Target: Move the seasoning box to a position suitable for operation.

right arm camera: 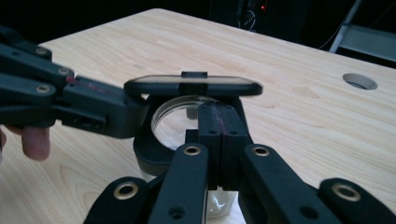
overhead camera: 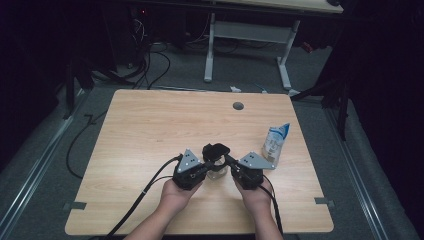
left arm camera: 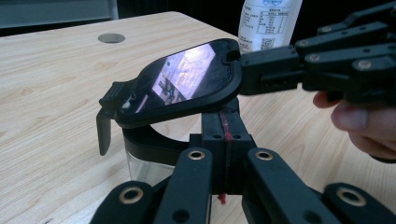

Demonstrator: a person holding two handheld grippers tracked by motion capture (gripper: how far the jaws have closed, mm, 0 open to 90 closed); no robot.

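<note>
A small clear jar (overhead camera: 216, 174) with a black rim stands near the table's front edge, its hinged black lid (overhead camera: 215, 150) tilted open above it. My left gripper (overhead camera: 205, 163) comes in from the left. Its jaws are shut, and their tip sits under the lid (left arm camera: 187, 79) against the rim, left gripper (left arm camera: 223, 122). My right gripper (overhead camera: 228, 161) comes in from the right, also shut. Its tip (left arm camera: 245, 74) touches the lid's raised edge. In the right gripper view the shut right gripper (right arm camera: 218, 114) sits just below the lid (right arm camera: 191, 86), over the jar's mouth (right arm camera: 173, 121).
A white and blue pouch (overhead camera: 276, 142) stands on the wooden table (overhead camera: 150, 130) to the right of the jar. A round cable hole (overhead camera: 238, 106) lies near the far edge. Cables trail from both grippers off the front edge.
</note>
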